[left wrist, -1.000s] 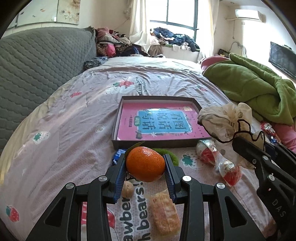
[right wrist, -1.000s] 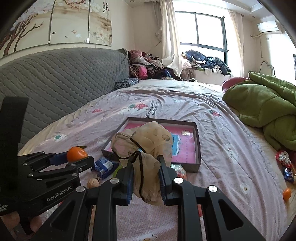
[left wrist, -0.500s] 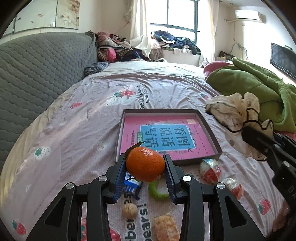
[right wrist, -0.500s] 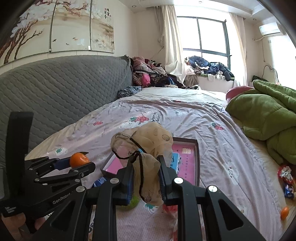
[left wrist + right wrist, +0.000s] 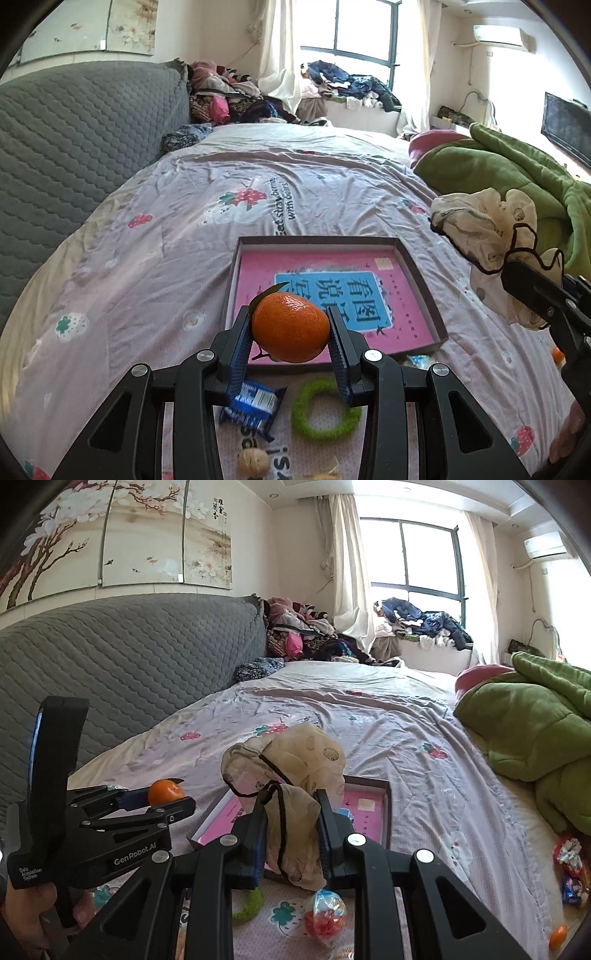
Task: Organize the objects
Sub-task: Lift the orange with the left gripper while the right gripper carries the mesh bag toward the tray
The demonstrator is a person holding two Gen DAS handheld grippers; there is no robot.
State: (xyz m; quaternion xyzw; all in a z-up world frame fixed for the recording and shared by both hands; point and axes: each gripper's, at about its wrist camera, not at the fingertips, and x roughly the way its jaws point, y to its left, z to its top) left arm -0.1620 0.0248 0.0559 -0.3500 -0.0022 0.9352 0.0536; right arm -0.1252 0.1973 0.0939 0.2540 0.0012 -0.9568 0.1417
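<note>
Here the left gripper (image 5: 291, 345) is clamped on an orange (image 5: 290, 327), w/ the blue pads pressing both sides of the fruit, and it is held above the bed (image 5: 177, 229), in front of the near edge of a shallow box (image 5: 421, 266). A pink book w/ a blue label (image 5: 332, 295) lies flat inside this box. The right gripper (image 5: 291, 830) is closed on a thin beige cloth bag (image 5: 291, 775) w/ a black drawstring; the bag bulges above the fingers and hangs down between them. On the sheet under the left gripper there are a blue snack packet (image 5: 253, 404), a green fuzzy ring (image 5: 325, 410) and a walnut (image 5: 252, 461), all near each other but apart. A wrapped red candy (image 5: 325, 917) lies below the right gripper. A green blanket (image 5: 524, 723) is piled at the right side of the bed, well apart from the box.
</note>
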